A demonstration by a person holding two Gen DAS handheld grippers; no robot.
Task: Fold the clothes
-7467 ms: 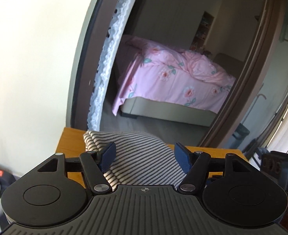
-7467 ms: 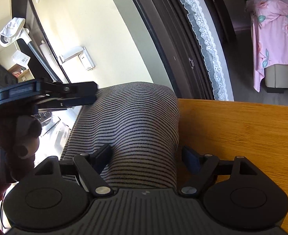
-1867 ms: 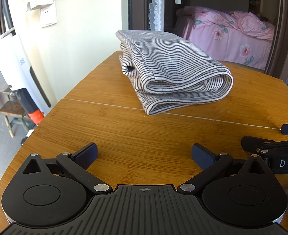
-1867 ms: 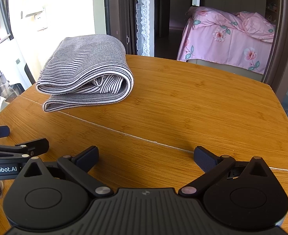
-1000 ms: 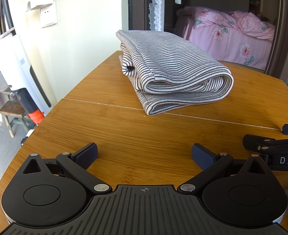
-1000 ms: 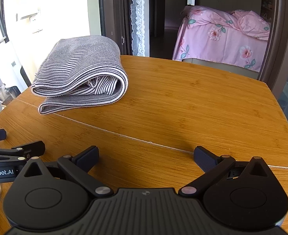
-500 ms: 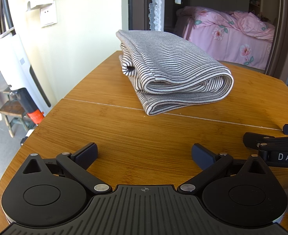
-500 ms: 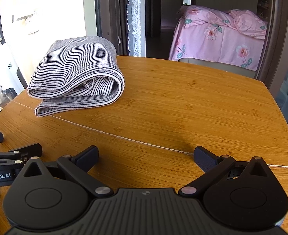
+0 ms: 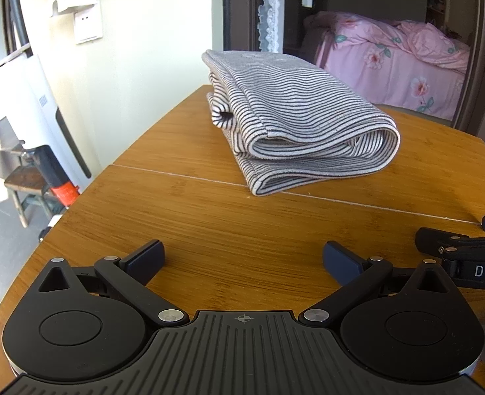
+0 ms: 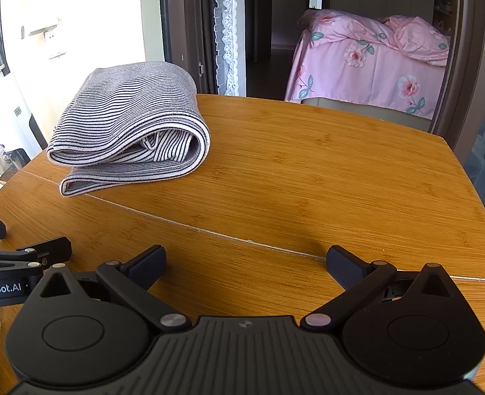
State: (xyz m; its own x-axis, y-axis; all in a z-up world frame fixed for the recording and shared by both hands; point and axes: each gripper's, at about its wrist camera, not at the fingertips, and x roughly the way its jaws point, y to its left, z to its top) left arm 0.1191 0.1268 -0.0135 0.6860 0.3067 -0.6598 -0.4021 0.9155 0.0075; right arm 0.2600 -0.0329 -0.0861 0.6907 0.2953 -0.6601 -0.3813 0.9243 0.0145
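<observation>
A folded black-and-white striped garment [image 9: 301, 125] lies on the wooden table [image 9: 209, 223] at its far side; it also shows in the right wrist view [image 10: 130, 125], at the far left. My left gripper [image 9: 242, 258] is open and empty, low over the near table, well short of the garment. My right gripper [image 10: 245, 261] is open and empty, also near the front edge. Each gripper's side shows at the edge of the other's view.
A seam [image 10: 209, 230] runs across the table between the grippers and the garment. A doorway behind the table shows a bed with pink floral bedding [image 10: 374, 62]. A wall with a socket [image 9: 87, 26] and a stool [image 9: 28, 184] are to the left.
Since 7.5 s ago both grippers have let go of the garment and pulled back to the near edge. In the last second the right gripper view has shifted slightly; the left is still.
</observation>
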